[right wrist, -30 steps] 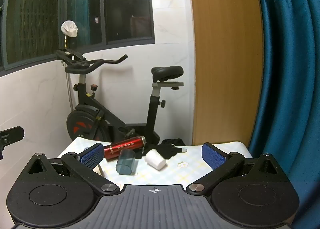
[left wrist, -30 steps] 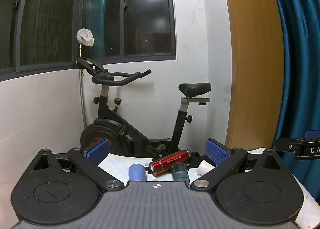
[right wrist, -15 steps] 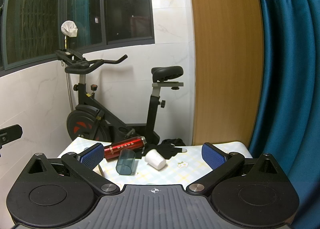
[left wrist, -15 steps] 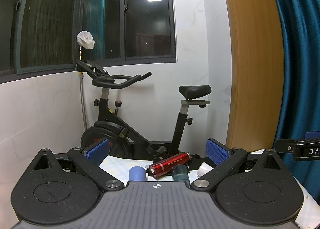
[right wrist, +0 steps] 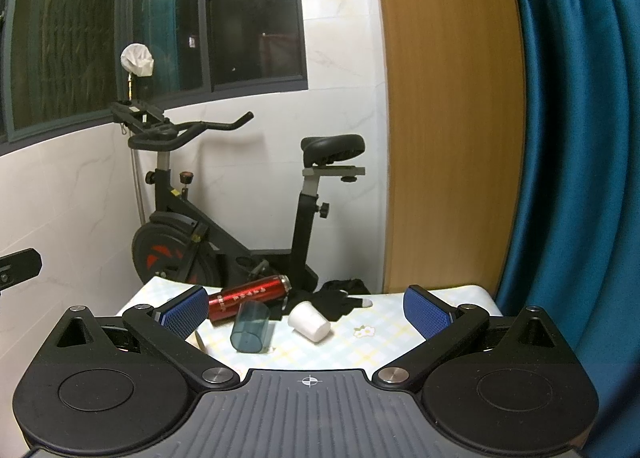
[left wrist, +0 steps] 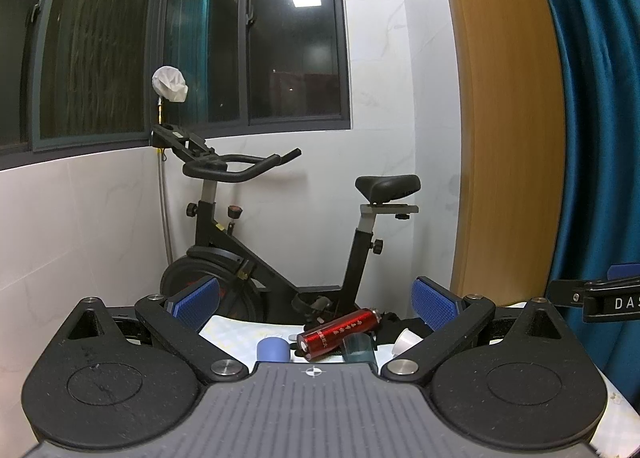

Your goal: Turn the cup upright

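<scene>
A white paper cup [right wrist: 309,321] lies on its side on the checked tablecloth [right wrist: 360,350]; in the left wrist view only its end [left wrist: 406,342] shows. A clear teal cup [right wrist: 251,327] lies on its side to its left, also in the left wrist view [left wrist: 357,348]. A red metal bottle [right wrist: 248,297] lies behind them, also in the left wrist view [left wrist: 340,332]. My right gripper [right wrist: 304,308] is open and empty, short of the cups. My left gripper [left wrist: 314,304] is open and empty, low behind the table edge.
A blue cup [left wrist: 273,350] stands left of the bottle. Black gloves [right wrist: 340,302] lie behind the white cup. An exercise bike [right wrist: 224,226] stands beyond the table, a wooden panel [right wrist: 452,118] and a blue curtain [right wrist: 572,138] to the right.
The left wrist view has tilted slightly upward, so the table objects sit lower in its view. The right gripper has not visibly moved.
</scene>
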Available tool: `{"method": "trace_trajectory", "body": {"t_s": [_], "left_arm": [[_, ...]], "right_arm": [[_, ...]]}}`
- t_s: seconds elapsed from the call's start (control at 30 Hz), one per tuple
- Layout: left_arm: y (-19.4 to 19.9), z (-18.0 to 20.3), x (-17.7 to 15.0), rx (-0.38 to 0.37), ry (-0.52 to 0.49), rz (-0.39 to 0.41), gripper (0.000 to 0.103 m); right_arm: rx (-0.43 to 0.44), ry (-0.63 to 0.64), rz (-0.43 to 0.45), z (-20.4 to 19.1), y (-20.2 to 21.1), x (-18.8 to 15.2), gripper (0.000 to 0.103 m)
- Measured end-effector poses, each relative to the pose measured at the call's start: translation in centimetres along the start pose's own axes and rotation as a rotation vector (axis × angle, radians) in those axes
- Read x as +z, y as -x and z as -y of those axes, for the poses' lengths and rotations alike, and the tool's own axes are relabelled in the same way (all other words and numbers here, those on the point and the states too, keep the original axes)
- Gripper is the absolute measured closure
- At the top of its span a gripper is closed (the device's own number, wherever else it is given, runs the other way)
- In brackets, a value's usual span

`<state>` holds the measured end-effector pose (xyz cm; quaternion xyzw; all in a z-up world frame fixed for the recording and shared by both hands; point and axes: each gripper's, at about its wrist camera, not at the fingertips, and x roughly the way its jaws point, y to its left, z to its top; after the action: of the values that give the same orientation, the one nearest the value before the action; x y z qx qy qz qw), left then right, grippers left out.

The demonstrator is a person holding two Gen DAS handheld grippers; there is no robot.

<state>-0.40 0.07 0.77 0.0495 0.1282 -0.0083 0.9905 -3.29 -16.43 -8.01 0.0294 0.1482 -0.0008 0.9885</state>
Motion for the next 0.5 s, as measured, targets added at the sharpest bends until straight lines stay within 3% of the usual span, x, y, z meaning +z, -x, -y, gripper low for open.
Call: {"method": "trace_trajectory", "body": {"t_s": [0.5], "left_arm": [[0.15,0.05,0.03,-0.003,0.000,0.006,0.000]], "right_arm": [[-0.002,-0.002,0.003,0.13,0.00,0.10,0.000]]}}
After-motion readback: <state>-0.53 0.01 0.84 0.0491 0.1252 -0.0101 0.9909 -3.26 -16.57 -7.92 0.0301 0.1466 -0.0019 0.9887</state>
